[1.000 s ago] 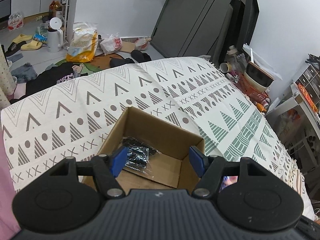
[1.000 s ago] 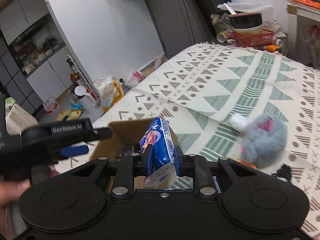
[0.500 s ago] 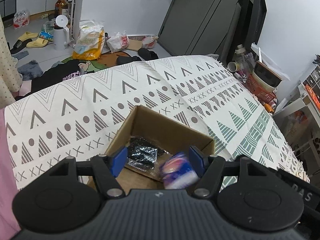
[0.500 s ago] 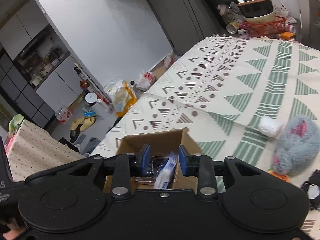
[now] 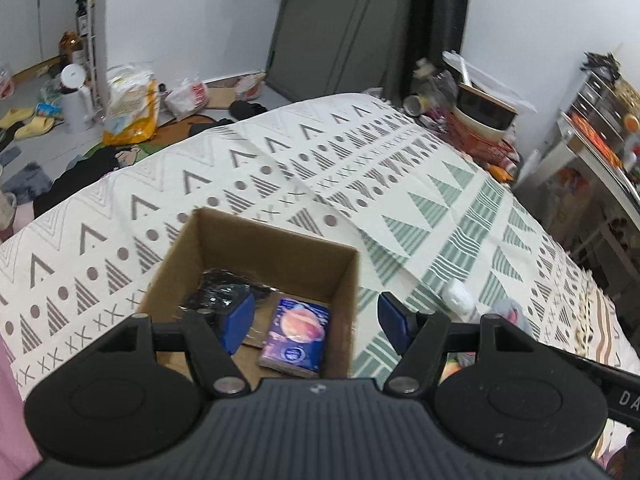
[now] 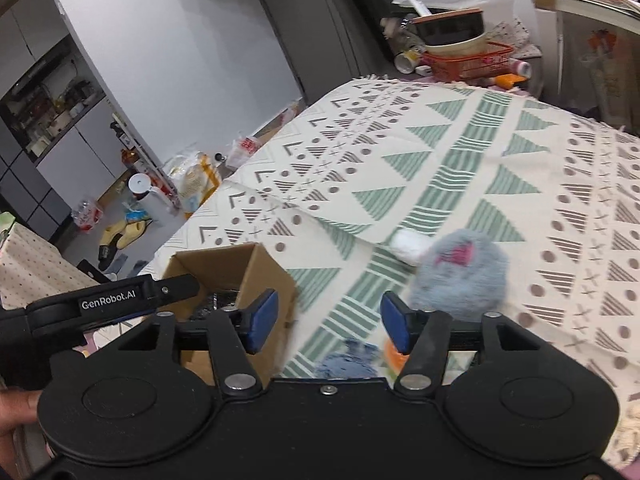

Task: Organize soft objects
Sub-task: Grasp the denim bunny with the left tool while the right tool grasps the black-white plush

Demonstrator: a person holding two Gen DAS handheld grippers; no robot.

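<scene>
So we've got the patterned bedspread (image 5: 400,184) with the cardboard box (image 5: 276,248) on it, and the blue tissue pack (image 5: 296,334) now lies flat inside beside a black plastic-wrapped bundle (image 5: 218,292). The grey plush toy (image 6: 460,276) waits on the cover near the right gripper (image 6: 328,320), next to a small white wad (image 6: 406,242). Both grippers are spread wide and empty, the left gripper (image 5: 314,316) hovering over the box. Risk: fluffy plush could slip out of a shallow pinch, or we bump the light box. Half a second ago the pack was mid-drop between our right fingers.
</scene>
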